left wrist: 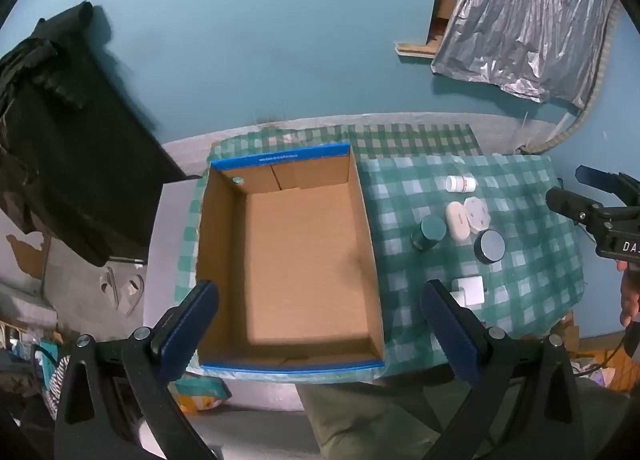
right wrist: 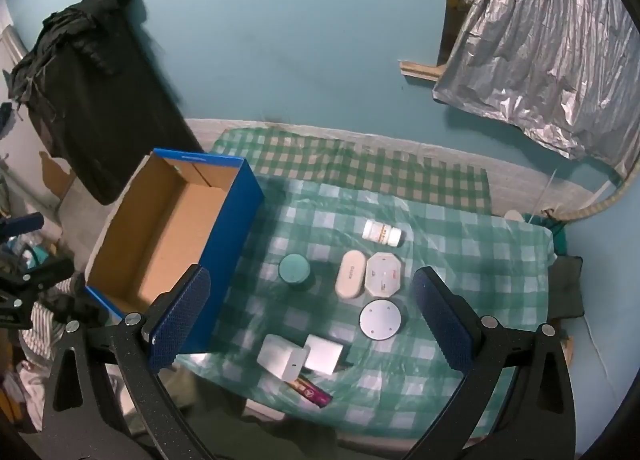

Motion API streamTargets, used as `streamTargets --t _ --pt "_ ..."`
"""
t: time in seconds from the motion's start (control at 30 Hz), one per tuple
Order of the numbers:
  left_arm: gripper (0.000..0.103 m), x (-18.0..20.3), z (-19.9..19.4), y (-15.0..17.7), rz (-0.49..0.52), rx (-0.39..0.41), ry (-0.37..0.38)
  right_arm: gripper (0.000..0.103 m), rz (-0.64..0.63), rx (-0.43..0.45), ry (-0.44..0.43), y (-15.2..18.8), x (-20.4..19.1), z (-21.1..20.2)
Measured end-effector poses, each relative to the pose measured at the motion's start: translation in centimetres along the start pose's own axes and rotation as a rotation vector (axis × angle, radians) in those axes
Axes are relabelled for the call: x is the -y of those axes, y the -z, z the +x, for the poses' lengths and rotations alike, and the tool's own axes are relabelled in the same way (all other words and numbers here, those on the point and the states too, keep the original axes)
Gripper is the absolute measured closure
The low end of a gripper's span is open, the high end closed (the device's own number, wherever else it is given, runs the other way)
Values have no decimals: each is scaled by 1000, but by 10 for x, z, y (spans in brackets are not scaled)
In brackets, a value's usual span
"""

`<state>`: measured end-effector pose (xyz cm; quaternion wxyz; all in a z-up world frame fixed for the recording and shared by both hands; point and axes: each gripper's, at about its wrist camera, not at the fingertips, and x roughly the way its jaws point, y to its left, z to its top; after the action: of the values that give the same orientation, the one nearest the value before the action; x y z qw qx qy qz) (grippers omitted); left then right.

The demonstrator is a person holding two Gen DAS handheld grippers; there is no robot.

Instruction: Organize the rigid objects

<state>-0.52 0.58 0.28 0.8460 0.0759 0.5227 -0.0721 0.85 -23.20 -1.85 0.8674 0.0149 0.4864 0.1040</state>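
An open blue cardboard box [left wrist: 362, 228] [right wrist: 236, 228] stands on the left of a green checked tablecloth [right wrist: 460, 252], with nothing inside. Right of it lie a white pill bottle [right wrist: 382, 235] [left wrist: 461, 183], a teal jar [right wrist: 295, 270] [left wrist: 429, 233], a white oval case [right wrist: 351, 274] [left wrist: 457, 220], an octagonal white piece [right wrist: 383, 274] [left wrist: 477, 214], a round lidded tin [right wrist: 380, 318] [left wrist: 489, 246], two white blocks [right wrist: 324, 353] [right wrist: 280, 356] and a purple packet [right wrist: 312, 392]. My left gripper [left wrist: 320, 334] hovers open above the box. High over the small objects my right gripper [right wrist: 310, 324] is open too.
A black bag [right wrist: 96, 108] leans on the teal wall at the left. Crinkled silver foil [right wrist: 548, 48] hangs at the upper right. The table's near edge runs just below the box, with a person's trouser leg [left wrist: 380, 412] under it. Clutter fills the floor at the left.
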Motion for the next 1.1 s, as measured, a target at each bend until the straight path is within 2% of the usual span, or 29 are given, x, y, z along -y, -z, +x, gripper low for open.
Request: streamTargets --t 1.1 --pt "1 3 9 -10 23 -19 -35 1 -15 -8 -9 -9 0 1"
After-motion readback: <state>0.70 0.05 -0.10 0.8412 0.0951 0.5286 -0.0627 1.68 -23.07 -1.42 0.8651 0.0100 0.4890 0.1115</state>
